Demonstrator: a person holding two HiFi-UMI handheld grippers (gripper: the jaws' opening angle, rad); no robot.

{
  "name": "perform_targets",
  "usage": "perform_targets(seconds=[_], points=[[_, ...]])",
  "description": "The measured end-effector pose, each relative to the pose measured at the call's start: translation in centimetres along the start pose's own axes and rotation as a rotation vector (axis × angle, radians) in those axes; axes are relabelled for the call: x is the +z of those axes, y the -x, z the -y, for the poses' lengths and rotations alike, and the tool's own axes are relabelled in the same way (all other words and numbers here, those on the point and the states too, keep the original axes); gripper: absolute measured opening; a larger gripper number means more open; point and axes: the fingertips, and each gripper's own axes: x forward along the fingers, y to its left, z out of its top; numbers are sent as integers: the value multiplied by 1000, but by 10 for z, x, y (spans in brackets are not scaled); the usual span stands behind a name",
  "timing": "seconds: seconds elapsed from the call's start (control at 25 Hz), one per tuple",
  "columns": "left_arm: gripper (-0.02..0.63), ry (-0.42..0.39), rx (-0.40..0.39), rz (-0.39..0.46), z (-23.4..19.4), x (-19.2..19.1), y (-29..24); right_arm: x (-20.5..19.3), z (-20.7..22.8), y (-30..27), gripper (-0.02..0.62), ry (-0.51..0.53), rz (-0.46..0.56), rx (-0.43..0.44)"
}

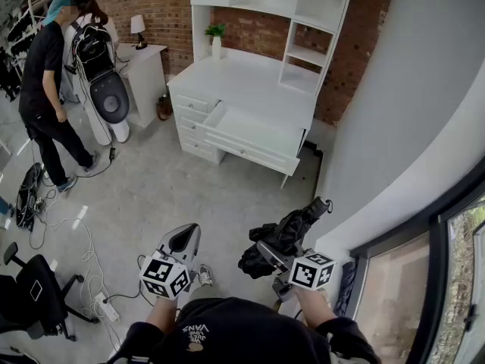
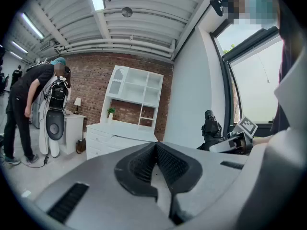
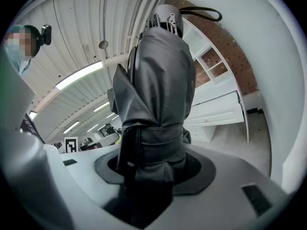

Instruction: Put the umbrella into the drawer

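A folded black umbrella (image 1: pixel 286 235) with a strap round it is clamped in my right gripper (image 1: pixel 271 256), low in the head view. In the right gripper view the umbrella (image 3: pixel 156 85) stands up between the pads and fills the middle, my right gripper (image 3: pixel 153 169) shut on its lower part. My left gripper (image 1: pixel 185 240) hangs beside it to the left, its pads (image 2: pixel 168 164) pressed together with nothing between them. The white desk (image 1: pixel 242 74) stands ahead across the floor with one wide drawer (image 1: pixel 258 131) pulled out.
A white shelf unit (image 1: pixel 303 21) and a small plant (image 1: pixel 216 38) top the desk. A person in black (image 1: pixel 42 82) stands at the left by a white cabinet (image 1: pixel 144 70) with a lamp. Cables, a power strip (image 1: pixel 106 307) and an office chair (image 1: pixel 30 294) lie at the lower left. A wall and window (image 1: pixel 409 294) close the right.
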Motion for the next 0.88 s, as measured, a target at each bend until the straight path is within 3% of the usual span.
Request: perform_targets(seconds=[0.28,0.44,0.88], points=[[6,13,5,17,-8,4,-12,9,6,-8,245,-22,5,0],[6,25,11,8,-21,1,-22,17,15,-19,245,9,-15,-42],[6,32,-8,-16,-92,11,-60,50,35,-88,245,24,-18,-149]])
